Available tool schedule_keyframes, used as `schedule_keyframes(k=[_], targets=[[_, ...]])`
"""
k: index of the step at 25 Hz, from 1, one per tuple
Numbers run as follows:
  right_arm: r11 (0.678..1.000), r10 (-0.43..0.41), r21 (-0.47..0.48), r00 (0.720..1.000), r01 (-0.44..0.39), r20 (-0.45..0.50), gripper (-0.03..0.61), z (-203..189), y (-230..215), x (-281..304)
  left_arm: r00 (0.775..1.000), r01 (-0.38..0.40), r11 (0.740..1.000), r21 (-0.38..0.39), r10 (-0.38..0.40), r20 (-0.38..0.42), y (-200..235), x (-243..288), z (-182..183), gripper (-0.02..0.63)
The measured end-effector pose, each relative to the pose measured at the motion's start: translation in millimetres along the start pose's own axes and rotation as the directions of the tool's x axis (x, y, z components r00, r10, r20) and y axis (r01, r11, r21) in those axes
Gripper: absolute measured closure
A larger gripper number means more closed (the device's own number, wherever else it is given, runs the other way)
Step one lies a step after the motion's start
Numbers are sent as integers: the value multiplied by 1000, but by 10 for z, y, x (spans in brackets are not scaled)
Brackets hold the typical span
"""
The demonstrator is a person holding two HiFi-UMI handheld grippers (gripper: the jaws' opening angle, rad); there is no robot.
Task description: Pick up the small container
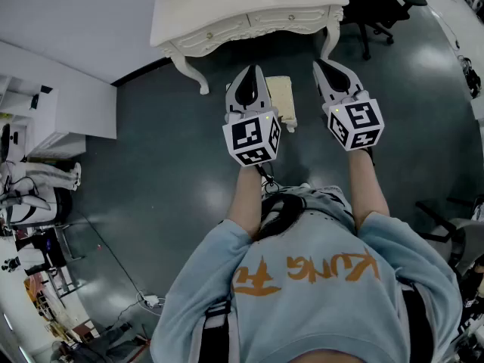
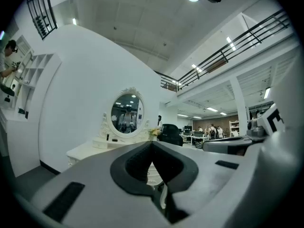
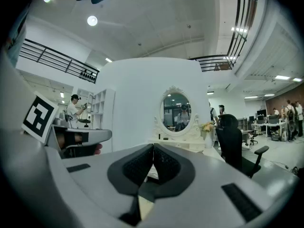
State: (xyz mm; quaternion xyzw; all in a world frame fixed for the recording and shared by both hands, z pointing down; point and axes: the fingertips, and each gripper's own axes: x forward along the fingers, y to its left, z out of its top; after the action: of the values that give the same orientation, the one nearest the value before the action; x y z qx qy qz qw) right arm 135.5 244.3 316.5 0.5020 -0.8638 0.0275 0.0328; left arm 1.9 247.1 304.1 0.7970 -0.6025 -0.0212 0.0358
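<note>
Left gripper (image 1: 252, 69), right gripper (image 1: 318, 64) closed, empty, pointing toward white dressing table (image 1: 189, 10).

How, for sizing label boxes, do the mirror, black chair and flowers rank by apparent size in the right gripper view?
1. black chair, though it stands nearer the camera
2. mirror
3. flowers

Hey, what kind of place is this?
Probably an open office or lab hall with a staged corner: white vanity, oval mirror, office chair, mezzanine railing overhead.
</note>
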Motion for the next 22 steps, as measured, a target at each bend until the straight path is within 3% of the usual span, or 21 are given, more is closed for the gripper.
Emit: schedule_keyframes(k=[3, 7, 22], targets=[[1000, 6, 1, 1000, -6, 8, 551, -3, -8, -58, 1000, 4, 1000, 9, -4, 3, -70, -30, 0, 595], [997, 20, 80, 999, -24, 45, 551, 12, -37, -129, 1000, -2, 1000, 9, 2, 0, -114, -71, -16, 595], [985, 6, 173, 1000, -11, 30, 549, -214, -357, -484, 999, -23, 1000, 5, 24, -25, -334, -183, -159, 595]])
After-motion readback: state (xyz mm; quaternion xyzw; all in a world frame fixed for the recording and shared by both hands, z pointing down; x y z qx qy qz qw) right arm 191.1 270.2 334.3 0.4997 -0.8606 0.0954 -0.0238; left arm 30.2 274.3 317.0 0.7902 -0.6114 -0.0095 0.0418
